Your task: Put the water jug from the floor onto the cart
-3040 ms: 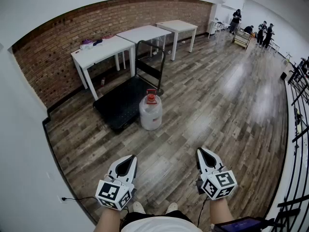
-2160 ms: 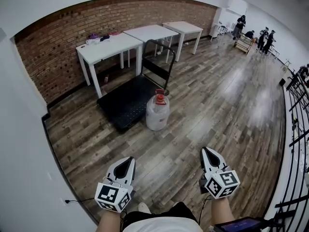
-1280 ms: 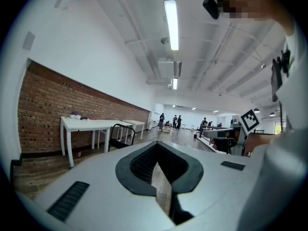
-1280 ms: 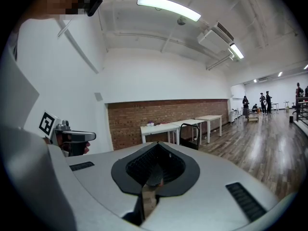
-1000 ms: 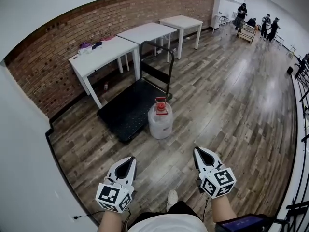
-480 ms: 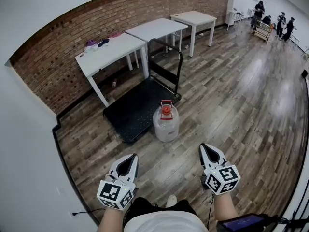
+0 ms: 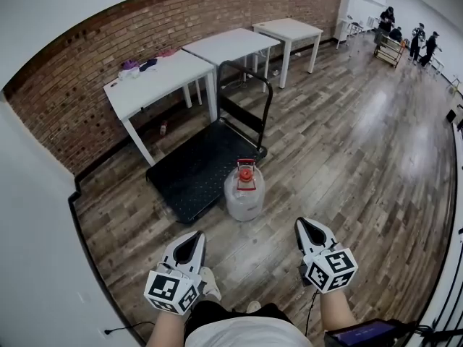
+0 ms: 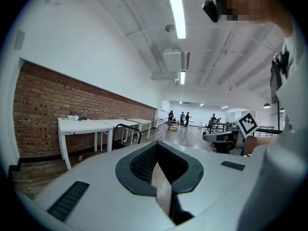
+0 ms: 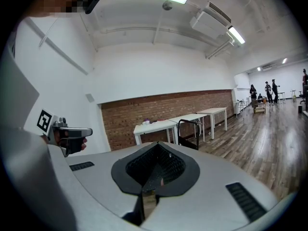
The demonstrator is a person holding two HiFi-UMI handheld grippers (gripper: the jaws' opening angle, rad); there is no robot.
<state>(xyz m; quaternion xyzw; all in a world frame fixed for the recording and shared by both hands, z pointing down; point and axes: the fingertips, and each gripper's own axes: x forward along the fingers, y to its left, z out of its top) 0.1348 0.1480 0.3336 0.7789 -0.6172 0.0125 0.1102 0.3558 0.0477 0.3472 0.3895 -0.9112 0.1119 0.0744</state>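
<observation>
The translucent white water jug [image 7: 243,196] with a red cap and handle stands upright on the wooden floor, touching the near right corner of the black flat cart [image 7: 192,170]. The cart's upright push handle [image 7: 247,98] rises at its far end and also shows in the left gripper view [image 8: 126,128] and the right gripper view [image 9: 189,124]. My left gripper [image 7: 194,236] and right gripper [image 7: 303,223] are held level near my body, short of the jug, jaws together with nothing in them. The jug is hidden in both gripper views.
Three white tables [image 7: 156,79] line the brick wall [image 7: 87,63] behind the cart, one with small items on top. Several people stand far off at the back right [image 7: 419,37]. A railing runs along the right edge [image 7: 456,114]. A cable lies on the floor at the lower left [image 7: 119,330].
I have walked closer: the jug and cart sit nearer and lower in the head view. Both grippers travelled forward with me and stayed shut and empty.
</observation>
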